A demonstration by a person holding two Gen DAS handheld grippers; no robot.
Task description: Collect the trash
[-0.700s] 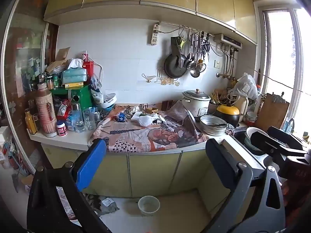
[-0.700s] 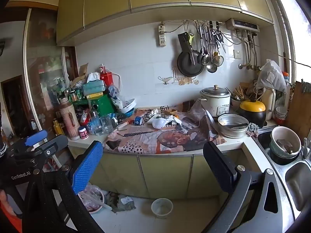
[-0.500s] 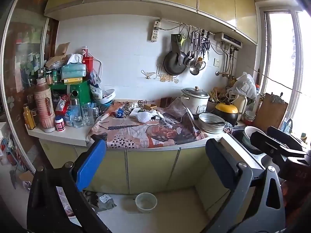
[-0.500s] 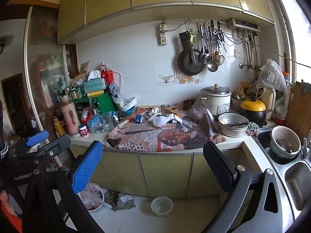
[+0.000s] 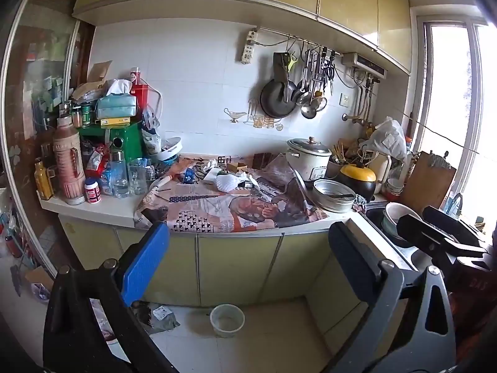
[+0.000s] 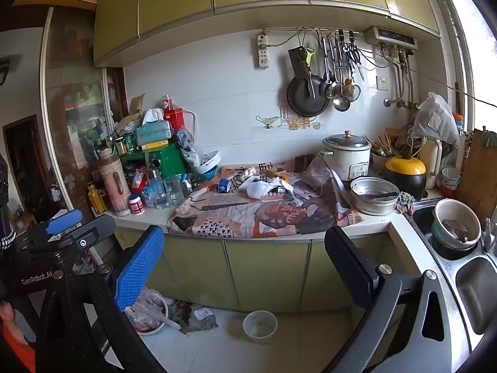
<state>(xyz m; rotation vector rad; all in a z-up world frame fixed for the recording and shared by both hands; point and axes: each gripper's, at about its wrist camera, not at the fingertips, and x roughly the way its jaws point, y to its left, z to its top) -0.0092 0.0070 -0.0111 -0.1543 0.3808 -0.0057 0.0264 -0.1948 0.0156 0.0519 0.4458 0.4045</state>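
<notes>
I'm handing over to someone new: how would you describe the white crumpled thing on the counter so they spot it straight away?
Start at the newspaper spread over the counter, left of the white rice cooker. Toward its back edge lies a pile of scraps; the white crumpled wrapper sits at the pile's front. It is the only pure white, pleated, fan-shaped piece there, with a small blue packet to its left.

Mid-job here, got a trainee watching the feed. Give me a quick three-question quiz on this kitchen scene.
1. True or false: both grippers are empty.
2. What covers the middle of the counter? A) newspaper B) towel C) tray
3. What stands on the floor before the cabinets?

Key:
1. True: the left gripper and right gripper stand wide open, holding nothing.
2. A: newspaper lies spread on the counter, with crumpled paper on it.
3. A small plastic cup.
</notes>
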